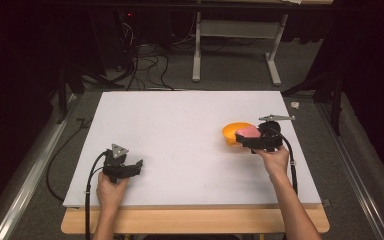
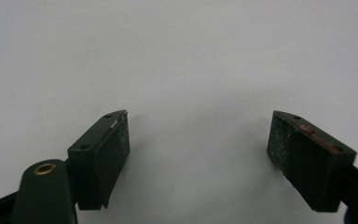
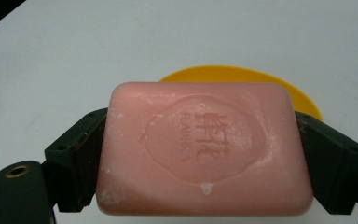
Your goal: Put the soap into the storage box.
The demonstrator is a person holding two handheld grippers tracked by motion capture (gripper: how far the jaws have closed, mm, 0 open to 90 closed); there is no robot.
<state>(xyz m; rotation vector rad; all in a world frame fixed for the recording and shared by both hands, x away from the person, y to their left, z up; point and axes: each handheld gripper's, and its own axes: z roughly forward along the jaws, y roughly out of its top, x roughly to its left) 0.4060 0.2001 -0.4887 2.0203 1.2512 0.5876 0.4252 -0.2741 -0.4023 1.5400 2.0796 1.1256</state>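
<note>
The pink soap bar (image 3: 203,149) sits clamped between the jaws of the right gripper (image 3: 205,163), which press on its two short ends. An oval seal is stamped into its top face, with raised characters and a line of small letters too faint to read. Just behind and below it lies a yellow bowl (image 3: 303,100); in the high view the bar hangs over the bowl's near rim, toward the right side of the white table (image 1: 180,130). Well apart, the left gripper (image 2: 198,154) rests near the front left edge, jaws spread wide with bare tabletop between them.

Lab: dark curtains (image 1: 15,60), floor cables (image 1: 145,65), white table (image 1: 180,125).
</note>
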